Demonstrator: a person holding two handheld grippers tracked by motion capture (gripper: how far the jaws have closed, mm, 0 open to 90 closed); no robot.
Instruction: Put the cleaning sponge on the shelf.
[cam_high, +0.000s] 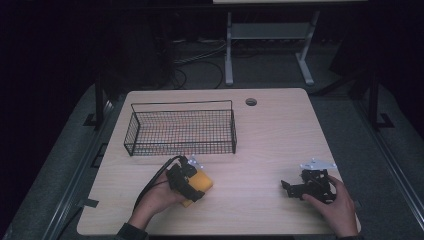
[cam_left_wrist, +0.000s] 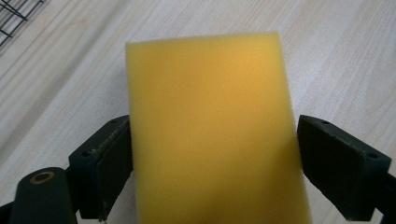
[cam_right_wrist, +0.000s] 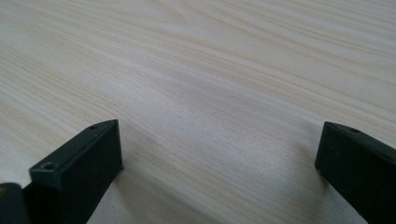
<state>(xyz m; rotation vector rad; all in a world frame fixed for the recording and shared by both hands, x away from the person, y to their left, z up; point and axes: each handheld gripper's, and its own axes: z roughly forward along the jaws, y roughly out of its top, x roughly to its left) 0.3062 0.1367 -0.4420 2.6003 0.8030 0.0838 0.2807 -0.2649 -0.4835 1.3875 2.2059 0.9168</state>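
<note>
A yellow sponge (cam_high: 203, 181) lies low over the front left of the wooden table (cam_high: 260, 140), and my left gripper (cam_high: 192, 186) is shut on it. In the left gripper view the sponge (cam_left_wrist: 210, 121) sits between the two black jaws, which press on its long sides, with my left gripper (cam_left_wrist: 212, 154) gripping its near half. My right gripper (cam_high: 289, 188) rests at the front right in a hand, pointing left. Its jaws stand wide apart over bare wood, so my right gripper (cam_right_wrist: 219, 158) is open and holds nothing.
A black wire basket (cam_high: 182, 103) stands behind the left gripper on the table's back left, and its corner (cam_left_wrist: 14, 18) shows in the left gripper view. A round cable hole (cam_high: 251, 102) is near the far edge. Bare wood lies between the two grippers.
</note>
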